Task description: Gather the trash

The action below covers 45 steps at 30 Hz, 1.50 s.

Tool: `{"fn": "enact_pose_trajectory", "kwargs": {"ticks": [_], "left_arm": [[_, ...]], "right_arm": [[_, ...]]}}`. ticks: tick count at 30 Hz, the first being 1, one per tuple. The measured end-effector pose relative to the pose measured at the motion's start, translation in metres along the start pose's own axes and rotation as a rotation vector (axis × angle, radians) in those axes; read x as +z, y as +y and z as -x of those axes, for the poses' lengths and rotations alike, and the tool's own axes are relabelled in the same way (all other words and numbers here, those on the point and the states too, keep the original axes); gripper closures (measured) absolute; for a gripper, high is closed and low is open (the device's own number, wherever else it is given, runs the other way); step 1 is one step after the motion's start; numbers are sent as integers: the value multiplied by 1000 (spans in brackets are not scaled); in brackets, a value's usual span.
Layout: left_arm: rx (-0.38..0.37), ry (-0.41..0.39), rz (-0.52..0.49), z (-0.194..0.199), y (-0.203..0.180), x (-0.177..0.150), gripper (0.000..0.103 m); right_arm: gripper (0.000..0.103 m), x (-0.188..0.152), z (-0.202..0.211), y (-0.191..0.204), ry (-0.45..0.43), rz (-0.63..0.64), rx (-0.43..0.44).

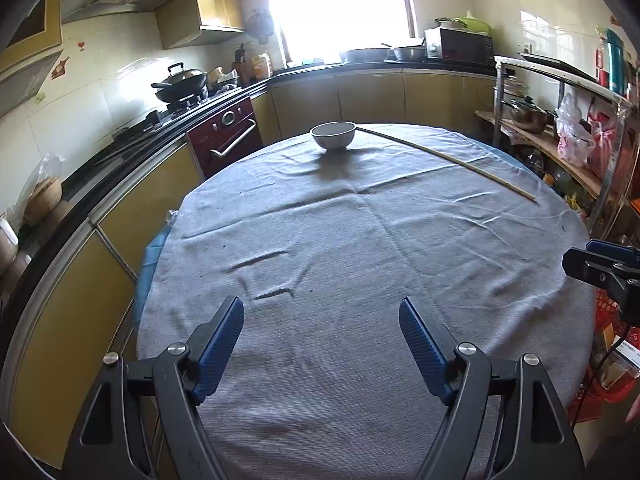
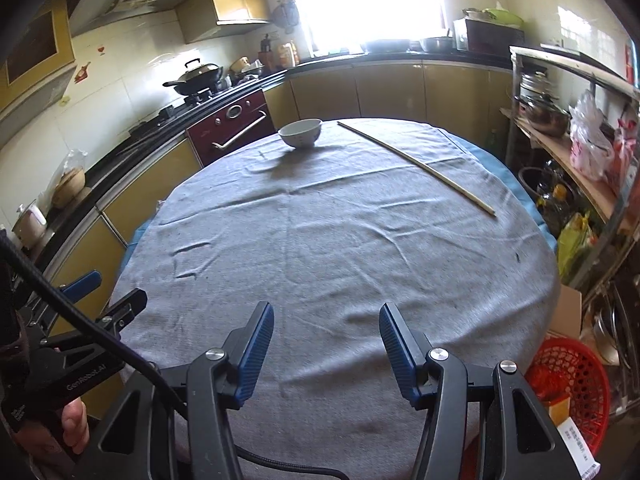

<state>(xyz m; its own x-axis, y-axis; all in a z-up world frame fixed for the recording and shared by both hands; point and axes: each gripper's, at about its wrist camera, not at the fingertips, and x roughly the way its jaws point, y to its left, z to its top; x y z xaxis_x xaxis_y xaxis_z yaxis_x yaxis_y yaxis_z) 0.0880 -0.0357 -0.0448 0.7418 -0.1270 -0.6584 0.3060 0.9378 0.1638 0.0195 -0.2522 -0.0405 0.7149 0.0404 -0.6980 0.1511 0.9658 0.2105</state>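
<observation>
A round table under a grey cloth (image 1: pixel 360 240) fills both views. On its far side a white bowl (image 1: pixel 333 135) (image 2: pixel 301 133) stands upright, and a long thin wooden stick (image 1: pixel 448 158) (image 2: pixel 420 166) lies flat to the right of it. My left gripper (image 1: pixel 321 302) hovers open over the near cloth with nothing between its blue pads. My right gripper (image 2: pixel 326 307) is open too, less wide, and empty. Each gripper shows in the other's view: the right gripper (image 1: pixel 588 258) at the right edge, the left gripper (image 2: pixel 108 292) at the lower left, held by a hand (image 2: pixel 76 424).
A red mesh basket (image 2: pixel 576 376) with packaging in it sits on the floor right of the table, beside a cardboard box (image 2: pixel 568 312). A cluttered shelf rack (image 2: pixel 560 148) stands to the right. Yellow kitchen cabinets (image 1: pixel 120 216), a stove with a wok (image 1: pixel 182 82) and a dark red oven (image 1: pixel 228 136) run along the left.
</observation>
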Motion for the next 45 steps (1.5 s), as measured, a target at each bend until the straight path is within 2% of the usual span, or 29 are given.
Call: {"fn": "enact_pose_trajectory", "kwargs": {"ticks": [7,13,45], "left_arm": [[10,5,21,0,10,-2,23],[16,8,45,3,19,-4,23],[35,-10,77,35,31,-11,22]], "right_arm": [[43,1,-4,23,-16,48,8],[41,-4,2,36,-63,63,4],[39,-24,30,60,-124,81,18]]}}
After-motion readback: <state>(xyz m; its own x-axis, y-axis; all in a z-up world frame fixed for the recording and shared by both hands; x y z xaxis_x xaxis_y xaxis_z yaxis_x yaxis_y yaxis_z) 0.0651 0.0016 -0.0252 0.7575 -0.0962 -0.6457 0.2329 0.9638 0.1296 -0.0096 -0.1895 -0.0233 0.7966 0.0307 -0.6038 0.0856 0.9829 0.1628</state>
